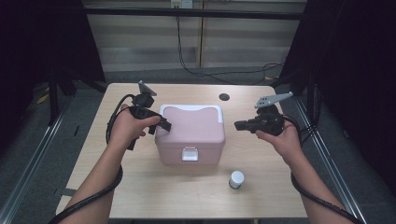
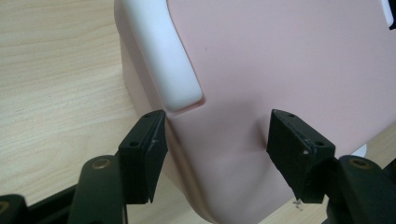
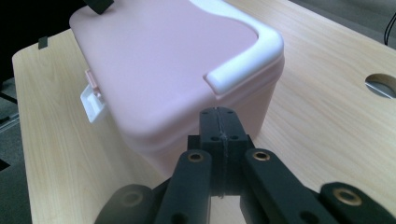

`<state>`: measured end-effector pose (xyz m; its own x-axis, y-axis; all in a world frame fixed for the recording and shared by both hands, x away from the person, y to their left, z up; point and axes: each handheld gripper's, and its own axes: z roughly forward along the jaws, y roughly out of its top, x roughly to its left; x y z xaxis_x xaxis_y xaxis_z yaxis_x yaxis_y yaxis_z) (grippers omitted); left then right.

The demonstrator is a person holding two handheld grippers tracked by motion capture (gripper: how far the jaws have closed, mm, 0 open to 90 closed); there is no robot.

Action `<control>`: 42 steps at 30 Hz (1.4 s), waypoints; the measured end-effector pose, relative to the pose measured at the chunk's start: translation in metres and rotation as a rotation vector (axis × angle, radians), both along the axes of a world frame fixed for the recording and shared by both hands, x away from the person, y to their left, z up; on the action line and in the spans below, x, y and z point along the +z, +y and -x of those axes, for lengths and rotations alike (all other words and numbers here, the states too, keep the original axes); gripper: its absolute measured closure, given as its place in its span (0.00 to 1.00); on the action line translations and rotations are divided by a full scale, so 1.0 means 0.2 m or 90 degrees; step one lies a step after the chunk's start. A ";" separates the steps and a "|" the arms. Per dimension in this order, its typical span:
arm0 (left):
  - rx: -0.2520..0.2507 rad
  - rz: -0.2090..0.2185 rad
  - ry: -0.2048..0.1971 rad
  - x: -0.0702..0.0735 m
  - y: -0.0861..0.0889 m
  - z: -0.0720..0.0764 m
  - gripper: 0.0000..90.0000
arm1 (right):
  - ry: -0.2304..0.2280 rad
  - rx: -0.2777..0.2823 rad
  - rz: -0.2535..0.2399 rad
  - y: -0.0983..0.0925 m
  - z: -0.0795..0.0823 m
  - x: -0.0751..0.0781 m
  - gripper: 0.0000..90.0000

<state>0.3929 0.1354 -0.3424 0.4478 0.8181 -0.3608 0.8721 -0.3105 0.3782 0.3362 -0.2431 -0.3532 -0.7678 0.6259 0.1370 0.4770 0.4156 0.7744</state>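
The pink box (image 1: 190, 136) stands near the middle of the wooden table (image 1: 140, 191), its lid down, its white latch (image 1: 189, 153) on the wall that faces the person and its white handle (image 1: 190, 108) folded flat along the far edge of the lid. To the left of the box, the left gripper (image 1: 159, 124) is held level in the person's left hand (image 1: 127, 127) and reaches in over the box's left edge. In the left gripper view its jaws stand partly apart over the lid's rounded left edge (image 2: 219, 154): one pad (image 2: 142, 156) lies against the outer side of the box, just below the end of the white handle (image 2: 170, 56), while the other pad (image 2: 294, 151) sits over the top of the lid; whether both pads press on the plastic I cannot tell. In front of the box, off its right front corner and clear of it, a small jar with a white cap (image 1: 236, 179) stands upright on the table. To the right of the box, the right gripper (image 1: 239, 125) hangs in the right hand (image 1: 282, 140), level, pointing at the box's right wall but apart from it. In the right gripper view its jaws are pressed together with nothing between them, aimed at the box's near corner (image 3: 233, 126). Beyond the box's far right corner, a round hole (image 1: 224, 97) opens in the tabletop.
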 end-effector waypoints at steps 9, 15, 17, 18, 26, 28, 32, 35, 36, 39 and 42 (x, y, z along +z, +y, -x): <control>-0.003 -0.003 -0.002 0.00 -0.01 0.00 0.42 | 0.000 0.024 -0.005 0.09 -0.04 0.10 1.00; -0.005 -0.007 -0.003 0.01 -0.01 0.01 0.42 | -0.002 0.038 0.002 0.17 -0.05 0.10 1.00; -0.006 -0.010 -0.004 0.01 0.00 0.01 0.42 | 0.003 0.044 0.004 0.19 -0.05 0.09 1.00; -0.006 -0.010 -0.004 0.01 0.00 0.01 0.43 | 0.000 0.044 0.007 0.21 -0.05 0.08 1.00; 0.002 -0.020 -0.025 0.03 0.03 0.01 0.44 | 0.003 0.055 0.010 0.26 -0.05 0.05 1.00; 0.003 -0.025 -0.033 0.04 0.04 0.00 0.43 | 0.003 0.054 0.015 0.27 -0.05 0.04 1.00; 0.021 -0.026 -0.049 0.05 0.06 -0.01 0.42 | 0.003 0.056 0.024 0.28 -0.05 0.01 1.00; 0.028 -0.025 -0.057 0.06 0.07 -0.01 0.42 | 0.005 0.056 0.026 0.28 -0.05 -0.01 1.00; 0.035 -0.025 -0.062 0.07 0.08 -0.02 0.42 | 0.006 0.056 0.024 0.29 -0.05 -0.02 1.00; 0.044 -0.024 -0.072 0.08 0.08 -0.03 0.42 | 0.006 0.056 0.016 0.29 -0.05 -0.02 1.00; 0.051 -0.030 -0.077 0.08 0.09 -0.04 0.42 | 0.004 0.056 0.018 0.29 -0.05 -0.02 1.00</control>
<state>0.4003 0.1528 -0.3262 0.4182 0.8677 -0.2687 0.8439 -0.2618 0.4682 0.3464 -0.1844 -0.3578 -0.8193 0.5594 0.1257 0.4428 0.4780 0.7586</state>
